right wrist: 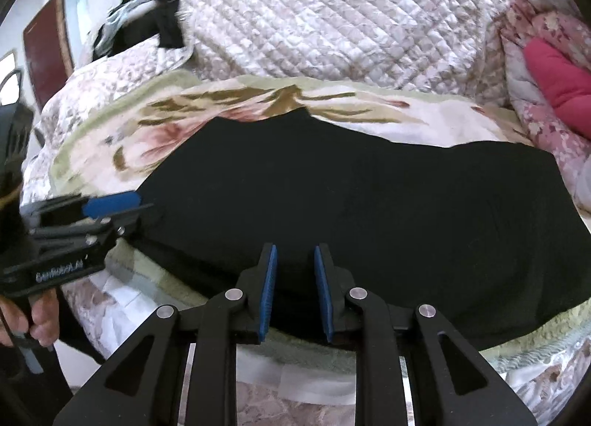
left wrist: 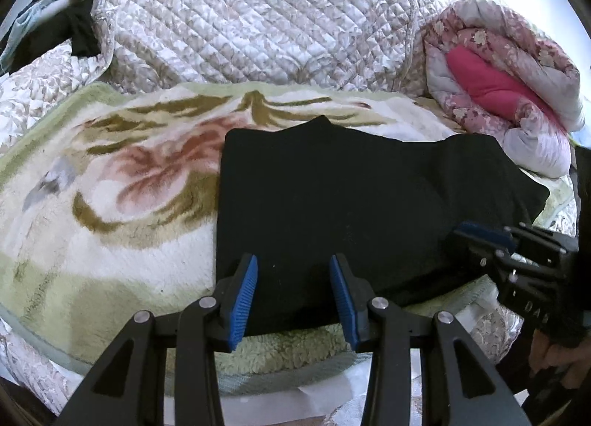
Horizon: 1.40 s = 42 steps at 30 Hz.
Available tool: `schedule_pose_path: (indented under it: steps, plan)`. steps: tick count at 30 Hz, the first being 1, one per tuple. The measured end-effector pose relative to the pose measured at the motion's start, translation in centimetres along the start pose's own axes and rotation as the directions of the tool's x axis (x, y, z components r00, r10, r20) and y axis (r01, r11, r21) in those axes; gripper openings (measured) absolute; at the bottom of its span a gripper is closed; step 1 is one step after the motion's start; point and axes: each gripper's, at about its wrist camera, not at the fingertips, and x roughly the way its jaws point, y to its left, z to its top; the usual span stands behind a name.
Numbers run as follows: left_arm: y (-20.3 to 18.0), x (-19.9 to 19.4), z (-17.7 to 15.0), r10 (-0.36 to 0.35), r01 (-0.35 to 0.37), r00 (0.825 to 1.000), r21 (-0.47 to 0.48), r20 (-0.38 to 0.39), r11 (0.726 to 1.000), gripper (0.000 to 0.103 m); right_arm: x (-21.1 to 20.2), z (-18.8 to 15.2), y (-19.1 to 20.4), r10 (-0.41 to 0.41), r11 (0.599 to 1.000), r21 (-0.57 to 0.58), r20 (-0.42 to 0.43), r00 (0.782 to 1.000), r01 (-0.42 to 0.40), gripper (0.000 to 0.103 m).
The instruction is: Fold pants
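The black pants (left wrist: 354, 200) lie folded into a flat wide block on a floral fleece blanket (left wrist: 110, 182); they also show in the right wrist view (right wrist: 351, 197). My left gripper (left wrist: 293, 267) is open and empty, its blue pads over the near left edge of the pants. It shows from the side in the right wrist view (right wrist: 122, 204). My right gripper (right wrist: 294, 258) is open with a narrower gap, empty, over the near edge of the pants. It shows at the right of the left wrist view (left wrist: 480, 234).
A quilted beige bedspread (left wrist: 258, 19) rises behind the blanket. A rolled pink floral duvet (left wrist: 509, 93) lies at the right. Dark clothes (left wrist: 74, 27) are heaped at the back left. The bed's near edge (right wrist: 295, 381) runs below the grippers.
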Motion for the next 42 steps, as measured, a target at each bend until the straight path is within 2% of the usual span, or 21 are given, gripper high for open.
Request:
schedule_pose_path:
  steps: [4,7,9,12,14,17,19,22,24,25,27,29,30,33,35,37,39,41,42]
  plan:
    - [0.2,-0.7,0.4,-0.014,0.014,1.000,-0.014,0.022,1.000,0.043,-0.9,0.0,-1.3,-0.012,0.998,0.059,0.029,1.000,0.010,0.021]
    - [0.0,-0.5,0.4,-0.010,0.010,1.000,-0.007,0.019,1.000,0.043,0.0,-0.2,-2.1,-0.059,0.996,0.068,-0.020,0.998,0.060,0.021]
    - [0.0,-0.2,0.3,-0.013,0.013,1.000,-0.010,-0.001,1.000,0.043,-0.4,-0.2,-3.3,-0.065,0.990,0.123,-0.009,0.998,0.065,0.021]
    - [0.1,-0.5,0.4,-0.014,0.014,1.000,-0.007,0.011,1.000,0.043,-1.7,-0.1,-5.7,-0.205,0.960,0.197,0.008,0.979,0.199,0.021]
    - [0.1,-0.4,0.5,-0.014,0.014,1.000,-0.011,0.009,1.000,0.043,-2.3,-0.3,-8.3,-0.217,0.929,0.307,0.000,0.976,0.206,0.019]
    - [0.0,-0.3,0.7,-0.016,0.016,1.000,-0.007,0.012,1.000,0.043,-2.5,0.4,-8.2,-0.271,0.918,0.300,0.003,0.963,0.258,0.022]
    - [-0.2,-0.2,1.2,-0.018,0.018,1.000,0.001,0.018,1.000,0.043,-1.8,1.2,-7.9,-0.197,0.935,0.304,0.016,0.980,0.183,0.022]
    - [-0.6,0.2,1.9,-0.024,0.024,0.999,0.015,0.028,1.000,0.043,0.0,2.6,-6.9,-0.131,0.958,0.260,0.017,0.991,0.122,0.022]
    - [-0.8,0.5,1.9,-0.016,0.015,0.999,0.028,0.028,1.000,0.043,1.3,2.5,-7.6,-0.155,0.950,0.270,-0.026,0.988,0.156,0.022]
    - [-0.7,0.8,1.8,-0.014,0.014,1.000,0.029,0.018,0.999,0.043,1.1,2.2,-8.3,-0.155,0.944,0.291,-0.018,0.988,0.153,0.022]
    - [-0.5,1.3,1.4,-0.024,0.024,1.000,0.019,-0.011,1.000,0.043,-0.5,1.5,-10.0,-0.170,0.922,0.357,0.028,0.985,0.149,0.022]
    - [-0.5,1.3,1.1,-0.023,0.024,1.000,0.020,-0.013,1.000,0.044,-2.6,1.0,-11.4,-0.242,0.891,0.409,0.061,0.968,0.197,0.022]
    - [-0.6,1.3,1.1,-0.022,0.023,1.000,0.025,-0.013,0.999,0.044,-4.2,0.3,-13.0,-0.282,0.858,0.469,0.088,0.956,0.210,0.022]
    - [-0.7,1.3,1.0,-0.026,0.026,1.000,0.025,-0.016,0.999,0.044,-6.0,-1.5,-16.4,-0.336,0.771,0.593,0.067,0.940,0.233,0.022]
    - [-0.7,1.2,1.0,-0.026,0.026,1.000,0.028,-0.015,0.999,0.044,-6.7,-1.9,-17.0,-0.363,0.745,0.615,0.046,0.931,0.260,0.022]
    - [-0.6,1.1,0.9,-0.026,0.026,1.000,0.024,-0.017,0.999,0.044,-7.5,-1.8,-16.2,-0.363,0.761,0.594,0.060,0.930,0.259,0.023]
    - [-0.7,0.8,0.9,-0.025,0.025,1.000,0.023,-0.008,0.999,0.044,-7.5,-1.7,-15.4,-0.345,0.789,0.559,0.059,0.937,0.256,0.029]
    - [-0.6,-0.2,0.9,-0.006,0.006,1.000,0.014,0.030,1.000,0.044,-7.0,-1.7,-15.3,-0.338,0.798,0.535,0.021,0.941,0.276,0.031]
    - [-0.6,-0.7,1.0,-0.002,0.001,0.999,0.015,0.051,1.000,0.044,-7.4,-1.5,-14.9,-0.347,0.803,0.526,0.032,0.937,0.280,0.031]
